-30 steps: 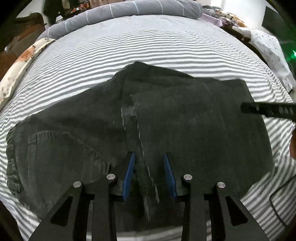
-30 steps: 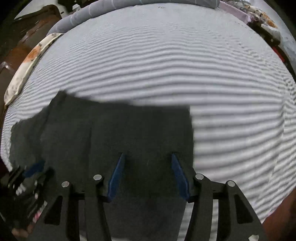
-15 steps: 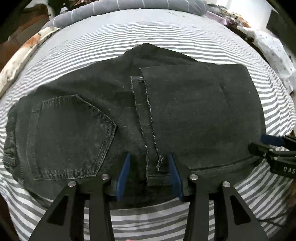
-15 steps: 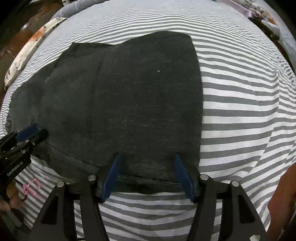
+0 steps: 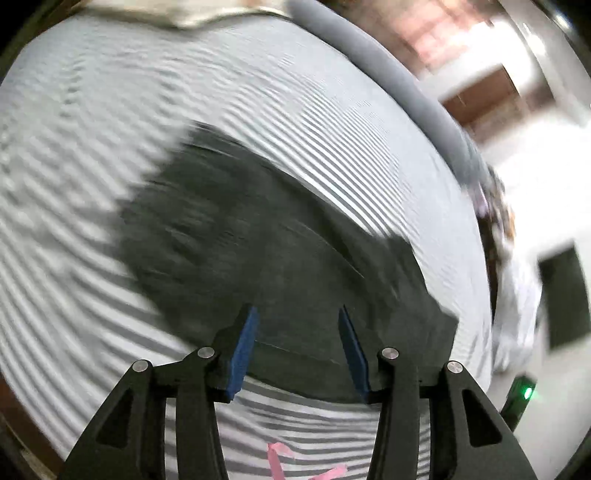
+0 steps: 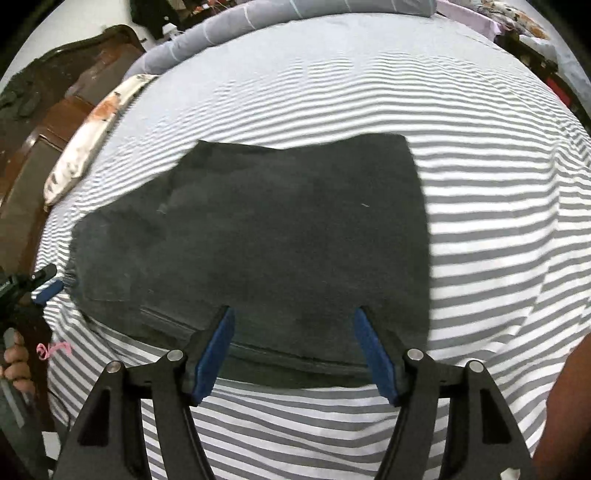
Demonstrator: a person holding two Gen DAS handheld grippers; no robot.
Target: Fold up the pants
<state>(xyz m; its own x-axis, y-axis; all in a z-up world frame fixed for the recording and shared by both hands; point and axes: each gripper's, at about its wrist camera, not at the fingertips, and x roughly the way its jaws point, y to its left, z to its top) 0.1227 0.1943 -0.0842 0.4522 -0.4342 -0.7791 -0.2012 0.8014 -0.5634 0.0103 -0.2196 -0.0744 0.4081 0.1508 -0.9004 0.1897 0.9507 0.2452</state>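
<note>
pants: flat on bed sheet
bolster: behind pants, along far edge
right gripper: before pants' near edge
left gripper: beside pants' left edge

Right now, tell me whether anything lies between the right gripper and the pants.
Nothing visible does. The right gripper hangs open just above the near edge of the folded black pants on the striped bedsheet, with no object between its fingers and the fabric. The left gripper sits off at the pants' far-left edge.

Left tool swung left, off pants.
</note>
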